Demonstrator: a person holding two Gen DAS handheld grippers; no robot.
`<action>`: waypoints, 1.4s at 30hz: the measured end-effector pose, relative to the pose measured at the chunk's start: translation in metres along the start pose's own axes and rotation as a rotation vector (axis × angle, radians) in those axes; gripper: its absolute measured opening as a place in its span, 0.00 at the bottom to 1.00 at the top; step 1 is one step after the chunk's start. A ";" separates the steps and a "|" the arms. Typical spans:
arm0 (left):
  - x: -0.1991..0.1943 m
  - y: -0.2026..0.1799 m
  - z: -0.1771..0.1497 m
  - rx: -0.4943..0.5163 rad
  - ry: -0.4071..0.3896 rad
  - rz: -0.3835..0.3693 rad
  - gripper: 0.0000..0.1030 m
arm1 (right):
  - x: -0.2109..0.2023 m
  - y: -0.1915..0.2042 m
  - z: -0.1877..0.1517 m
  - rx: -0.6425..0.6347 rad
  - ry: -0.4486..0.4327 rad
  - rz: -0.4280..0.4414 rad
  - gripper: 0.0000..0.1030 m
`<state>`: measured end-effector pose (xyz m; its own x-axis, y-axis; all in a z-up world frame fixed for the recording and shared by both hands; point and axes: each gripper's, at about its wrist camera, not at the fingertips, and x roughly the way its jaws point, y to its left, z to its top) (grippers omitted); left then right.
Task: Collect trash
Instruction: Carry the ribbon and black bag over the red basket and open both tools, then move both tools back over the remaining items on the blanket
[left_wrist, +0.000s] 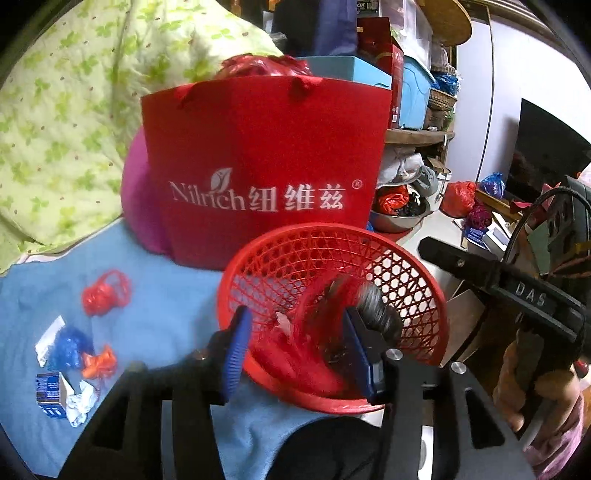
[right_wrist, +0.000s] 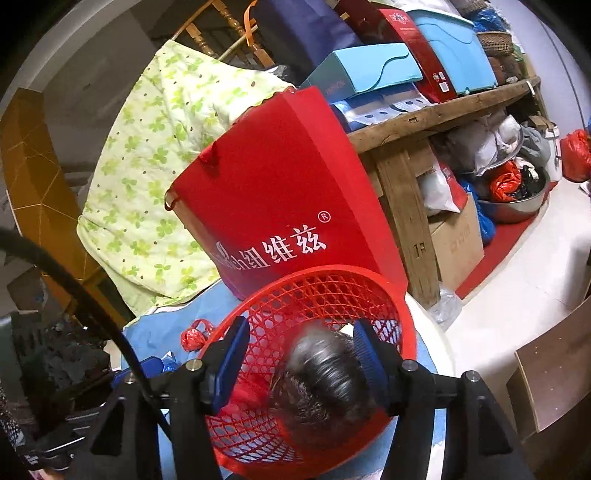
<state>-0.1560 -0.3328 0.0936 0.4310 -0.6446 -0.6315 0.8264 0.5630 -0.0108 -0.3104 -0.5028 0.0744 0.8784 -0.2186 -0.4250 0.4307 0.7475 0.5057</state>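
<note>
Left wrist view
Landmark: red mesh basket (left_wrist: 332, 317), on the blue cloth (left_wrist: 155, 295) in front of the red paper bag (left_wrist: 262, 166).
Left gripper (left_wrist: 295, 354): jaws apart over the basket's near rim, pressing on nothing; a blurred red scrap (left_wrist: 295, 347) lies between them inside the basket.
Grey bundle (left_wrist: 376, 310): blurred, inside the basket.
Loose trash: red plastic knot (left_wrist: 105, 293), blue wrapper (left_wrist: 70, 347), orange wrapper (left_wrist: 99, 363), small carton (left_wrist: 50, 395), all on the cloth left of the basket.
Right gripper: only its body seen, right of the basket.

Right wrist view
Right gripper (right_wrist: 299, 365): jaws apart above the basket (right_wrist: 332, 291); the grey bundle (right_wrist: 321, 384), blurred, sits between them, not clamped.
Red knot (right_wrist: 194, 336): just left of the basket.
</note>
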 end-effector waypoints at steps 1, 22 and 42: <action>-0.003 0.004 -0.001 -0.003 -0.005 0.007 0.51 | 0.000 0.001 0.000 0.000 -0.001 0.002 0.61; -0.112 0.245 -0.162 -0.401 0.032 0.516 0.58 | 0.031 0.187 -0.037 -0.292 0.074 0.312 0.63; -0.092 0.328 -0.225 -0.500 0.090 0.570 0.58 | 0.222 0.230 -0.110 -0.264 0.428 0.235 0.63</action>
<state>-0.0060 0.0276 -0.0266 0.6928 -0.1519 -0.7050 0.2135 0.9769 -0.0007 -0.0389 -0.3104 0.0143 0.7586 0.2063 -0.6181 0.1179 0.8895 0.4415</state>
